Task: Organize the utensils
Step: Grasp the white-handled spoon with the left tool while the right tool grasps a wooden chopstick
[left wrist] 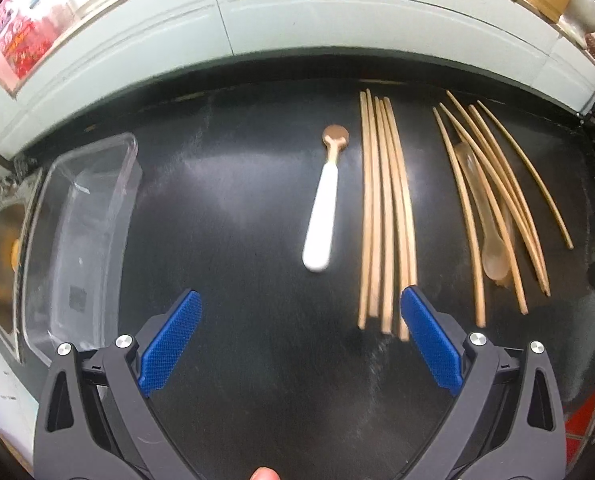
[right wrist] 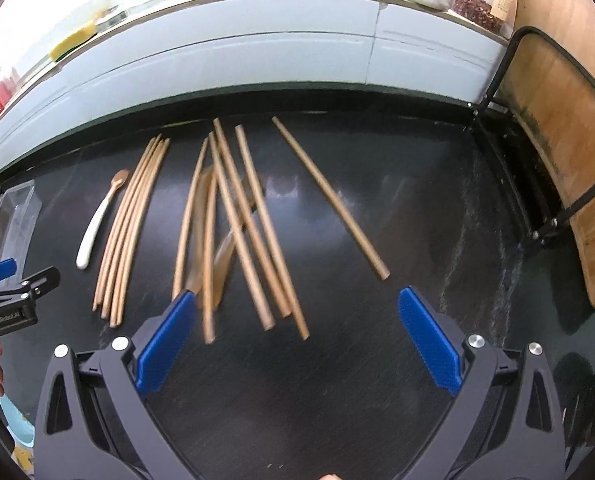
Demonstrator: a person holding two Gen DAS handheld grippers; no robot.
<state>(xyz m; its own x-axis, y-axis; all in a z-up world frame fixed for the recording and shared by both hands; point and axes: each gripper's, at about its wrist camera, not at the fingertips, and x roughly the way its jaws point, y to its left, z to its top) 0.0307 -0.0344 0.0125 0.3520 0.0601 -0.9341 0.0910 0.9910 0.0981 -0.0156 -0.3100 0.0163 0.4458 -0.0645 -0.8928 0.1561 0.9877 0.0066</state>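
Note:
A white-handled spoon with a brown bowl lies on the black counter, just ahead of my open left gripper. Right of it a neat bundle of wooden chopsticks lies side by side. Further right, loose chopsticks cross over a translucent spoon. In the right wrist view my open right gripper hovers near the ends of the scattered chopsticks; one chopstick lies apart to the right. The neat bundle and white spoon lie at left. The left gripper shows at the left edge.
A clear plastic container stands at the counter's left, with a metal sink beyond it. A pale tiled wall runs behind the counter. A wooden board in a black rack stands at the right end.

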